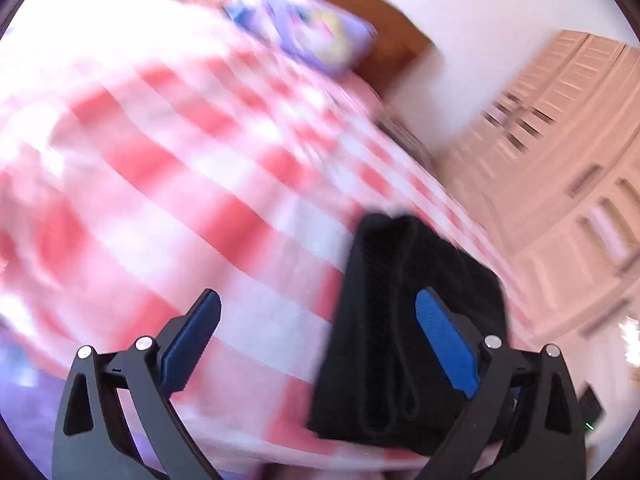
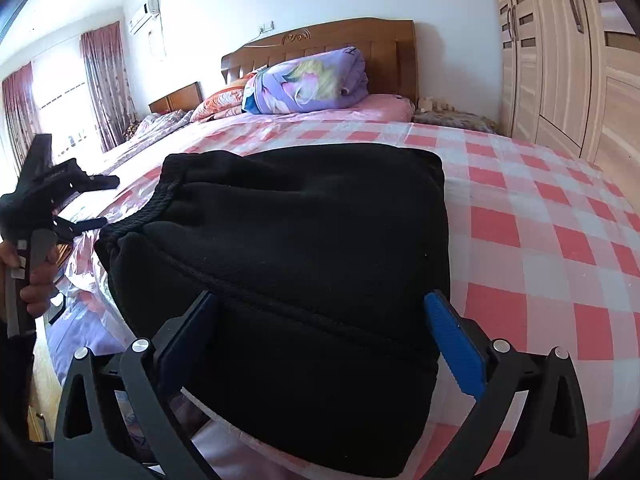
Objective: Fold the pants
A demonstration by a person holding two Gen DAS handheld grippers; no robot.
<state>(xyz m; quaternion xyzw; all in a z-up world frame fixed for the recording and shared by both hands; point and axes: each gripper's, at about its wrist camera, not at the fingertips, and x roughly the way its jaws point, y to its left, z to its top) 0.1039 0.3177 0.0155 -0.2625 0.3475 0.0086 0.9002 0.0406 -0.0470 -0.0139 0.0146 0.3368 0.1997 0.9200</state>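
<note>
The black pants (image 2: pixel 296 248) lie folded into a thick bundle on the bed (image 2: pixel 540 216), near its foot edge, on the red-and-white checked sheet (image 2: pixel 520 240). The waistband with its drawcord (image 2: pixel 156 204) faces the left side of the bed.

The right tool (image 2: pixel 320 328) hovers low over the near end of the bundle with its jaws wide apart; the blue pads (image 2: pixel 452 348) stand on either side of the fabric, and whether they touch it cannot be told.

The left tool (image 1: pixel 320 336) also stands wide apart with nothing between its pads (image 1: pixel 444 344); its own view is blurred and shows the pants just right of it. From the right wrist it appears off the bundle's left side, held in a hand (image 2: pixel 32 272).

A purple rolled quilt (image 2: pixel 308 80) sits by the wooden headboard (image 2: pixel 384 40), and a wardrobe (image 2: pixel 568 60) stands beside the bed.
</note>
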